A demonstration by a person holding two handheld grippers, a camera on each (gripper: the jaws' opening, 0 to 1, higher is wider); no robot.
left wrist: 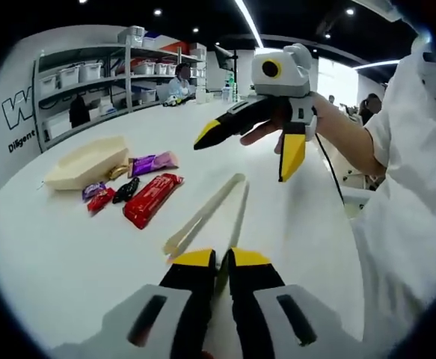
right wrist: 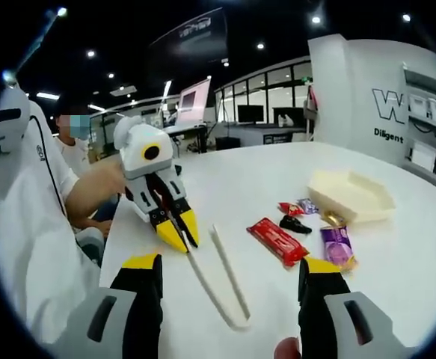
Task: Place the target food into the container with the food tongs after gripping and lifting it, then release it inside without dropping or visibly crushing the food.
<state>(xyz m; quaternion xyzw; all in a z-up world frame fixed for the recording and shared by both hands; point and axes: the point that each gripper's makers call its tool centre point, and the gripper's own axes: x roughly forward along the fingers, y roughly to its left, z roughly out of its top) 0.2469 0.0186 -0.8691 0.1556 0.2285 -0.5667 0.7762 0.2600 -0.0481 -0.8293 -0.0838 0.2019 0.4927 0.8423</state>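
Observation:
The cream food tongs (left wrist: 206,213) lie on the white table (left wrist: 68,254), hinge end away from me, arms spread. My left gripper (left wrist: 223,258) is shut on the tip of one tong arm; in the right gripper view, the left gripper (right wrist: 179,230) pinches that tip on the table. My right gripper (right wrist: 232,263) is open wide, hovering above the tongs' (right wrist: 221,288) hinge end, with nothing in it; the right gripper (left wrist: 249,146) hangs above the table. The cream boat-shaped container (left wrist: 87,161) (right wrist: 352,194) is empty. A red bar (left wrist: 152,198) (right wrist: 277,239) and a purple packet (left wrist: 154,161) (right wrist: 339,245) lie beside it.
Small wrapped sweets, a red one (left wrist: 100,200), a black one (left wrist: 126,189) and a purple one (left wrist: 93,189), lie between the bar and the container. A person's white sleeve (left wrist: 404,209) fills the right side. Shelves with bins (left wrist: 90,82) stand beyond the table's far edge.

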